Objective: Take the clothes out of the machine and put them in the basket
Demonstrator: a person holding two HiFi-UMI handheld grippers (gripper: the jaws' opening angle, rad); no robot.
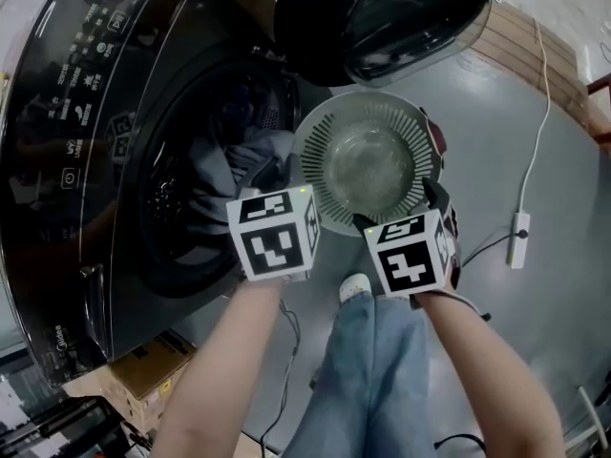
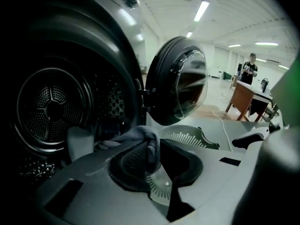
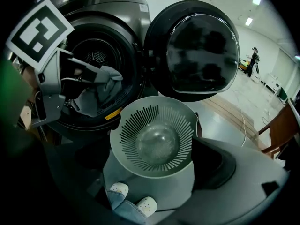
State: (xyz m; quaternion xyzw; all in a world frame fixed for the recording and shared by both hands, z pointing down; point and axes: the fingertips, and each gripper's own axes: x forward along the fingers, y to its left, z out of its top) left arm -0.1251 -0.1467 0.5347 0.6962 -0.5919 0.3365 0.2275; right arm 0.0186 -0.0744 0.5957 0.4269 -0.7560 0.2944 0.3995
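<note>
1 machine (image 1: 86, 160) fills the left, its drum mouth facing right. Its 1 door (image 1: 382, 17) hangs open on the far side, its lower edge over the far rim of the 1 basket (image 1: 310, 151). The basket stands on the floor (image 1: 516, 141) just right of the drum lip, leaving only a narrow gap between lip and rim. Right of the basket the floor is open as far as 1 power strip (image 1: 519, 239) and its cable.

The left claw (image 2: 151, 146) is clamped on 1 grey-blue cloth (image 2: 133, 136) at the drum mouth, just left of the basket. More clothes lie in the drum behind it; I cannot tell how many. The right claw (image 3: 146, 161) stands wide apart, gripping nothing, over the basket's near rim. 2 shoes (image 3: 119, 190) sit on the near side of the basket.
</note>
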